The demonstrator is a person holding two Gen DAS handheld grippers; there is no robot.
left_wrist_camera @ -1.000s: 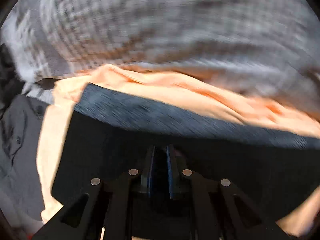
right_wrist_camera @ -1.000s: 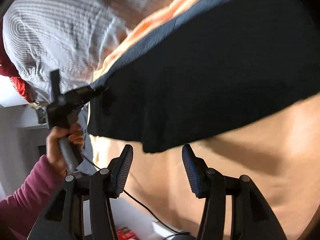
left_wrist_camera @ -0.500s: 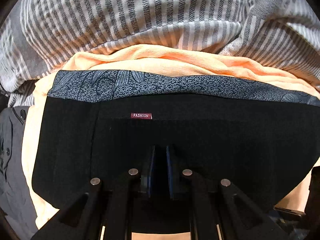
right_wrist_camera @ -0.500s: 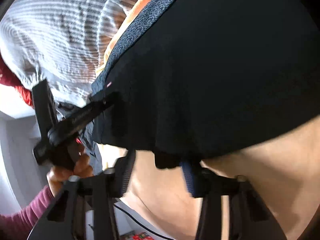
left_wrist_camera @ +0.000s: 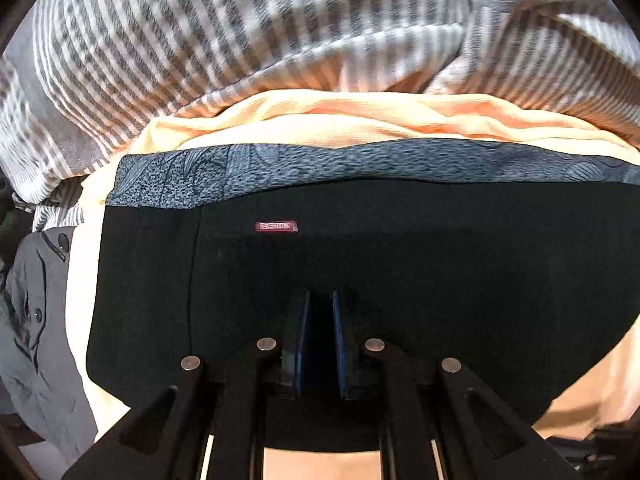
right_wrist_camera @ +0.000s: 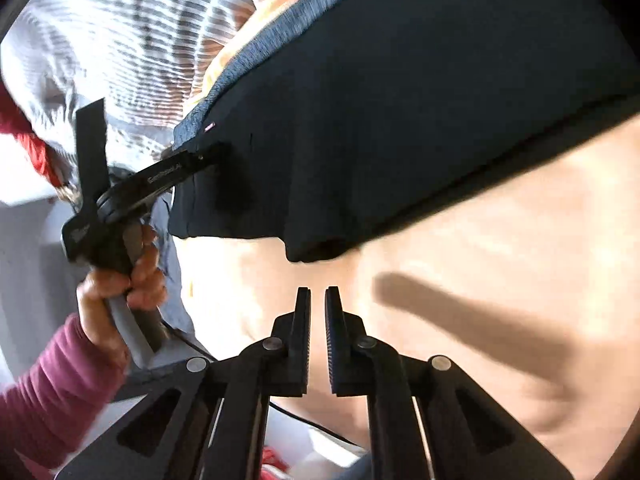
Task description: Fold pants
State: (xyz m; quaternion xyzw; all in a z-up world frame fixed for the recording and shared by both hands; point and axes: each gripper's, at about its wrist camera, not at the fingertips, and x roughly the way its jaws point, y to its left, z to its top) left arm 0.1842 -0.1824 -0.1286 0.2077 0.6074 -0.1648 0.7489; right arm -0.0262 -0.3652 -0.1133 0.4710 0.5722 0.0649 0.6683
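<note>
A striped cover (left_wrist_camera: 240, 40) backs a peach cloth (left_wrist_camera: 340, 116), where the black pants (left_wrist_camera: 400, 280) lie. The left tool (left_wrist_camera: 319, 336) pinches their near edge. The right tool (right_wrist_camera: 317, 320) is nearly closed, empty, just short of the hem; the single-sided hold may let the fold skew.

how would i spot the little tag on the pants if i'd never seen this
Find the black pants lying on the peach cloth. Look just below their blue-grey patterned waistband, left of centre. The tag is the only red patch on the black.
</note>
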